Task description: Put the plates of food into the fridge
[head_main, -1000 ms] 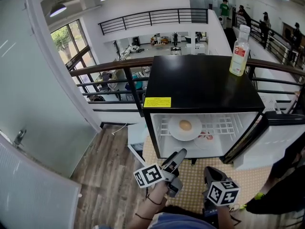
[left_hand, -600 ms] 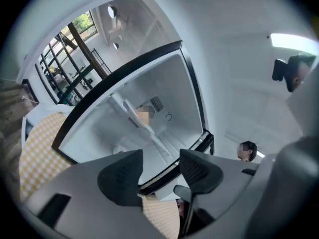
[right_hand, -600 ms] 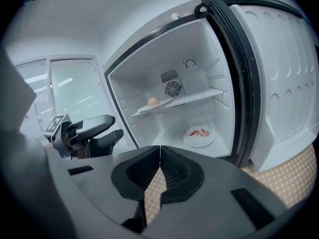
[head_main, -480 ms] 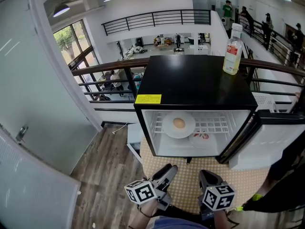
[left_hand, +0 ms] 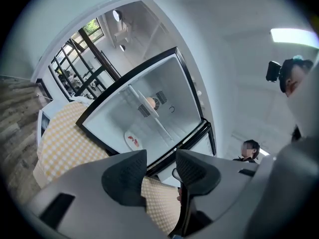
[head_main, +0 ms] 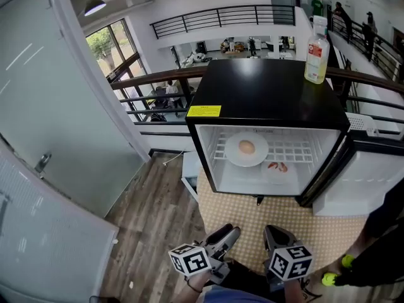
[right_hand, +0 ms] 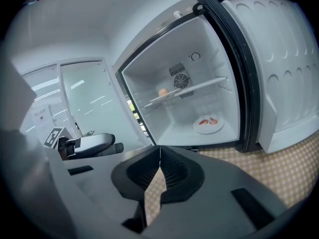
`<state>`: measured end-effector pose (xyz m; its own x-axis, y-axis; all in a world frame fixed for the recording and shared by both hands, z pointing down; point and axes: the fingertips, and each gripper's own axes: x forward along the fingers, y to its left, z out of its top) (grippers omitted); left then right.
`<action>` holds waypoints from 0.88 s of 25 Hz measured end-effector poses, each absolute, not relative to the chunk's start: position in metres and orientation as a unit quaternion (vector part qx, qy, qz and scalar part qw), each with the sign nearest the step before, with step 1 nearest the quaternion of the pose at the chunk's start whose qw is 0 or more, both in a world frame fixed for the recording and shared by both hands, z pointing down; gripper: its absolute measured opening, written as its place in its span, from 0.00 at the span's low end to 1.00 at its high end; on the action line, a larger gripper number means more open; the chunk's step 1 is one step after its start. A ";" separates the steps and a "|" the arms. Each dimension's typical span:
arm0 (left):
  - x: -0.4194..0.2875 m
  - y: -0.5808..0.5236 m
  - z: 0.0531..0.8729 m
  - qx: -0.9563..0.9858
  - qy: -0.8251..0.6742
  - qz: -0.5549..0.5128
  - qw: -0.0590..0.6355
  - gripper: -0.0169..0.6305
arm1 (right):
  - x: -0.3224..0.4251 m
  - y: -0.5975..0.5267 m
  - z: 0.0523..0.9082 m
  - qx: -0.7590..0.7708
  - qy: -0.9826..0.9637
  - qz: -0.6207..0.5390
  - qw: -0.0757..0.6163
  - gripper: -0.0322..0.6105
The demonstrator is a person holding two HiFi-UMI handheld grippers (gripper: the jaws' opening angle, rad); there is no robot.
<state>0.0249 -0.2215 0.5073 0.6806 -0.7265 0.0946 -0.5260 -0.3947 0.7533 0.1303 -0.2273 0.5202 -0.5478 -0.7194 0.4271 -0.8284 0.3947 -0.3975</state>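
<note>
The black fridge (head_main: 265, 90) stands open ahead of both your grippers and well apart from them. Its mouth faces you, and its door (head_main: 356, 191) is swung wide on the side of your right gripper (head_main: 279, 233).

Both plates of food are already inside, so the loading looks done. By the look of things, shutting the door is all that is left.

The larger plate (head_main: 232, 153) lies flat on the wire shelf, roughly ahead of your left gripper (head_main: 227, 233), and carries one round pale item at its centre. The smaller plate (head_main: 270, 172) lies flat on the fridge floor below it, more in line with your right gripper, and holds two red pieces side by side. Both plates are round and face up, so neither has a long axis to speak of.

Your left gripper hangs low over the checked mat (head_main: 252, 223). Its jaws are apart and closing, with nothing between them. Your right gripper sits just beside it with its jaws together, tips touching, and holds nothing.

A clear bottle (head_main: 317, 59) stands upright on the fridge top, beyond your right gripper.
</note>
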 end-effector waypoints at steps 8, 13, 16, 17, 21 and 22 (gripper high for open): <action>0.029 -0.203 0.498 0.860 -0.372 -0.070 0.342 0.32 | 0.121 -0.217 0.518 0.465 -0.831 0.293 0.087 0.08; 0.011 -0.186 0.486 0.871 -0.364 -0.068 0.323 0.31 | 0.113 -0.207 0.509 0.484 -0.824 0.283 0.078 0.08; -0.010 -0.167 0.480 0.879 -0.364 -0.055 0.302 0.31 | 0.093 -0.191 0.506 0.486 -0.823 0.283 0.077 0.08; -0.017 -0.159 0.478 0.883 -0.364 -0.048 0.292 0.31 | 0.085 -0.183 0.505 0.484 -0.824 0.284 0.077 0.08; -0.048 -0.123 0.479 0.897 -0.374 -0.001 0.237 0.31 | 0.051 -0.152 0.508 0.477 -0.828 0.283 0.084 0.08; -0.055 -0.113 0.480 0.898 -0.376 0.010 0.227 0.31 | 0.044 -0.143 0.510 0.477 -0.828 0.283 0.085 0.08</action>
